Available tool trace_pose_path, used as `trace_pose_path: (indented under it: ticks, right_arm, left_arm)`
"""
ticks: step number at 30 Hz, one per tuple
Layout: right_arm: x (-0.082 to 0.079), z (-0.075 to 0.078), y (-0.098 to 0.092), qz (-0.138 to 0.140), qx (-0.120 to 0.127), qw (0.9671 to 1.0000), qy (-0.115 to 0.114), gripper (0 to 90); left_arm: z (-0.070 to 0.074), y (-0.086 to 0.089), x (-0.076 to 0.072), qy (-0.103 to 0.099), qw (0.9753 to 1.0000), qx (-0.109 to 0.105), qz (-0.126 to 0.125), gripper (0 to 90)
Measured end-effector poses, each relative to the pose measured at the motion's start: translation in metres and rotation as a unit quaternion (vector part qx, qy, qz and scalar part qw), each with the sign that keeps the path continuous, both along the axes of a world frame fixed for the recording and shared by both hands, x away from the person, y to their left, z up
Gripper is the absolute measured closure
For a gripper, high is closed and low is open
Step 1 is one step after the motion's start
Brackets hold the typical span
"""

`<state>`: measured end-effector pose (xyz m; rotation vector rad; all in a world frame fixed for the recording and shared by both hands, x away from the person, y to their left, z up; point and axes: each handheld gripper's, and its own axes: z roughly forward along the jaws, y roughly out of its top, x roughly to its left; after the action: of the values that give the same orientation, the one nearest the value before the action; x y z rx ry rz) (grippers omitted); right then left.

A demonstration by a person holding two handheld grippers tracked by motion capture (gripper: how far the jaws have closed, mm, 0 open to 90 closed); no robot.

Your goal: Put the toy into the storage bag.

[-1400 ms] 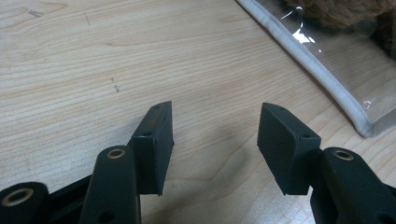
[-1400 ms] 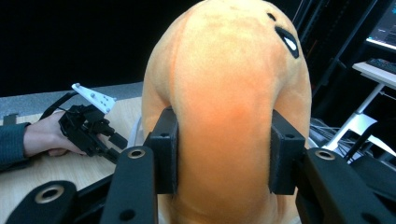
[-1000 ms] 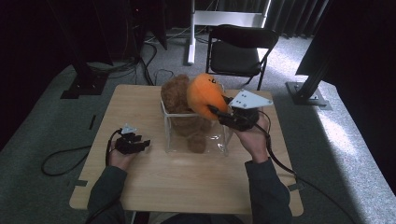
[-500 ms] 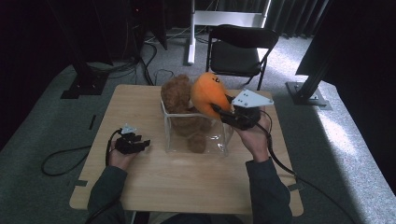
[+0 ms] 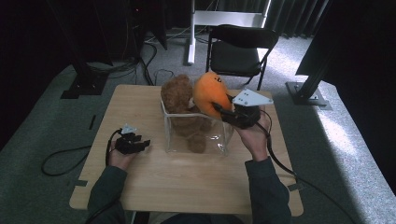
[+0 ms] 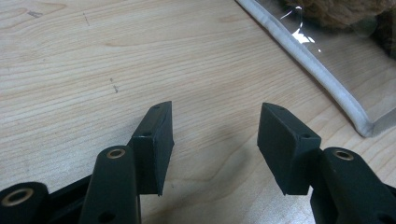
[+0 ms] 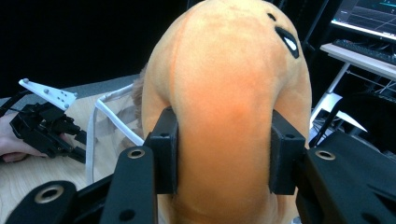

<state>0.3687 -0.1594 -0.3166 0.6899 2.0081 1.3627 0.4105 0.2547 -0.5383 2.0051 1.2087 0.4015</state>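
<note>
The orange plush toy [image 5: 211, 94] is up in the air above the back right corner of the clear box [image 5: 219, 140], with its lower end over the box's rim. The right gripper [image 5: 223, 110] is clamped on it: in the right gripper view both black jaws press into the soft body [image 7: 224, 121] from either side, the fabric bulging between them. A brown teddy bear [image 5: 180, 100] sits inside the box just beside the orange toy, its head above the rim and its legs against the clear front wall. The box stands at the middle of the wooden surface [image 5: 140, 182], nearer the far edge than the near one.

The left gripper [image 5: 142, 143] rests low on the surface to the left of the box, apart from it, jaws spread wide with nothing between them; in the left gripper view [image 6: 212, 140] bare wood lies under the gap and the box's white-edged corner [image 6: 322, 74] is just ahead to the right. Open wood stretches along the near edge and on the left side. A black chair [image 5: 240, 46] stands beyond the far edge
</note>
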Motion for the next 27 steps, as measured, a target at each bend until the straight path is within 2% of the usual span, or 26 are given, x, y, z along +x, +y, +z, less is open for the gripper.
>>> trace_pose_path:
  ticks: [27]
  right_arm:
    - [0.014, -0.015, -0.005, -0.020, 0.004, 0.9995, 0.024, 54.6]
  left_arm:
    - [0.000, -0.001, 0.000, 0.001, 1.0000, -0.001, 0.000, 46.3]
